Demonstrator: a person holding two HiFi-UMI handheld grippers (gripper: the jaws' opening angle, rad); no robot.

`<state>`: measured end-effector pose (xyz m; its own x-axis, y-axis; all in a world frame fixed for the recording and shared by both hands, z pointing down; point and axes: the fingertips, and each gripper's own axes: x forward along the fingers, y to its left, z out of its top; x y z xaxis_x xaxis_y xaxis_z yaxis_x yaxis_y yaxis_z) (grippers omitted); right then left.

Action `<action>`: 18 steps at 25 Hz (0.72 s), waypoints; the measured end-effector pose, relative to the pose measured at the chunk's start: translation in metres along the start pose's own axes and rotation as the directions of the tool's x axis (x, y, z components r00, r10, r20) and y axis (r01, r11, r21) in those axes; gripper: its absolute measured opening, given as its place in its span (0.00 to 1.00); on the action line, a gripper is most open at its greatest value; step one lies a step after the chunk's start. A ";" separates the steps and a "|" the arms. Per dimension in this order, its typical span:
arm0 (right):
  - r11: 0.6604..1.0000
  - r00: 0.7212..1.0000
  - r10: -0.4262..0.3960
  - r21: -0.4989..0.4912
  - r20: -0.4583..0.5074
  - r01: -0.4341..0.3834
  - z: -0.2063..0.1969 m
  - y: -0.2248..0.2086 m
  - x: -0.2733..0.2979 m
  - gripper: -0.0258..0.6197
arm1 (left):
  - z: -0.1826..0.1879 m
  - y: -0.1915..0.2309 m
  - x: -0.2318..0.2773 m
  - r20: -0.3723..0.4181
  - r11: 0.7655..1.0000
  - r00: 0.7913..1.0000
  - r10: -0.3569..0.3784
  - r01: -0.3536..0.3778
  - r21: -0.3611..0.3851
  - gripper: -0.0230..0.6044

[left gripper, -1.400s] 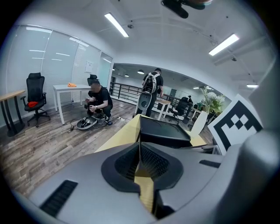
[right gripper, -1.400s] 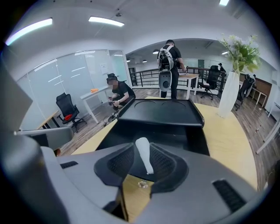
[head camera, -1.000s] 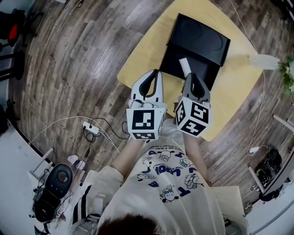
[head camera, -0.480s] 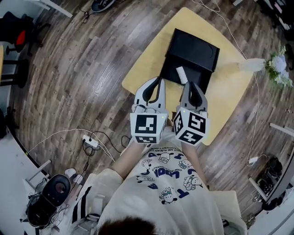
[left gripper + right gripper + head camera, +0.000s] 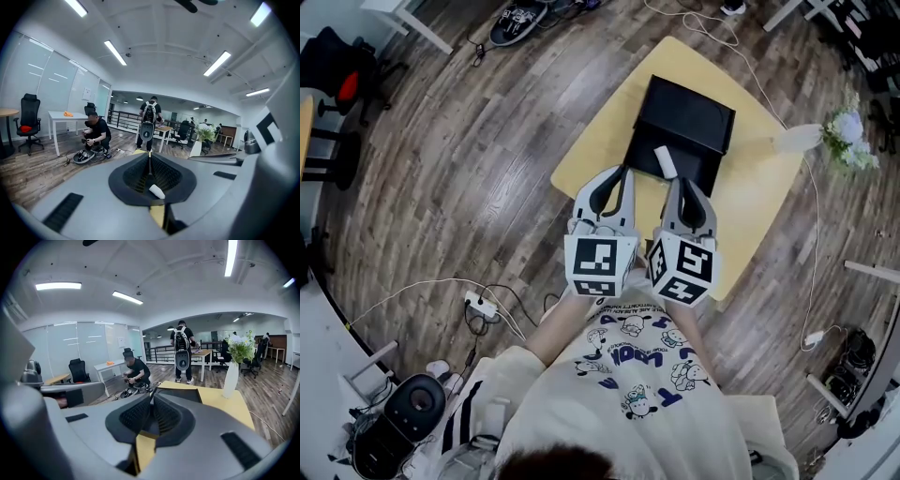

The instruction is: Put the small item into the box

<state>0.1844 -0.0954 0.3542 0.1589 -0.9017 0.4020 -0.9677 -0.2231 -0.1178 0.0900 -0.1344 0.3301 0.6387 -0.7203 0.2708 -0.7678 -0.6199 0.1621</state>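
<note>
A small white item (image 5: 664, 161) lies free in the near half of an open black box (image 5: 689, 112) on the yellow table (image 5: 600, 141). My left gripper (image 5: 619, 172) and right gripper (image 5: 683, 182) hover side by side at the box's near edge, both shut and empty. The white item sits just beyond the right gripper's tips. In the left gripper view the jaws (image 5: 150, 157) meet, and the white item (image 5: 157, 191) shows below them. In the right gripper view the jaws (image 5: 153, 397) are pressed together with nothing between them, and the box (image 5: 180, 394) lies ahead.
A white vase with flowers (image 5: 825, 136) stands at the table's right corner, also seen as the vase (image 5: 231, 373). A thin cable (image 5: 741, 66) crosses the table's far side. A power strip (image 5: 478, 305) and wires lie on the wood floor. People and desks fill the room beyond.
The head view has pulled back, so the table looks smaller. Both grippers stay side by side at the box's near edge. The white item has not moved in the box.
</note>
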 end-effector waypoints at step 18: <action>1.000 0.999 0.013 -0.026 0.044 -0.012 0.011 0.008 -0.016 0.11 | 0.014 -0.010 -0.016 0.049 1.000 0.999 -0.014 0.013 0.007 0.07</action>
<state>0.1763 -0.0871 0.3371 0.1544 -0.9202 0.3598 -0.9744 -0.2021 -0.0989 0.0880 -0.1215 0.3110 0.6508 -0.7263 0.2214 -0.7589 -0.6315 0.1593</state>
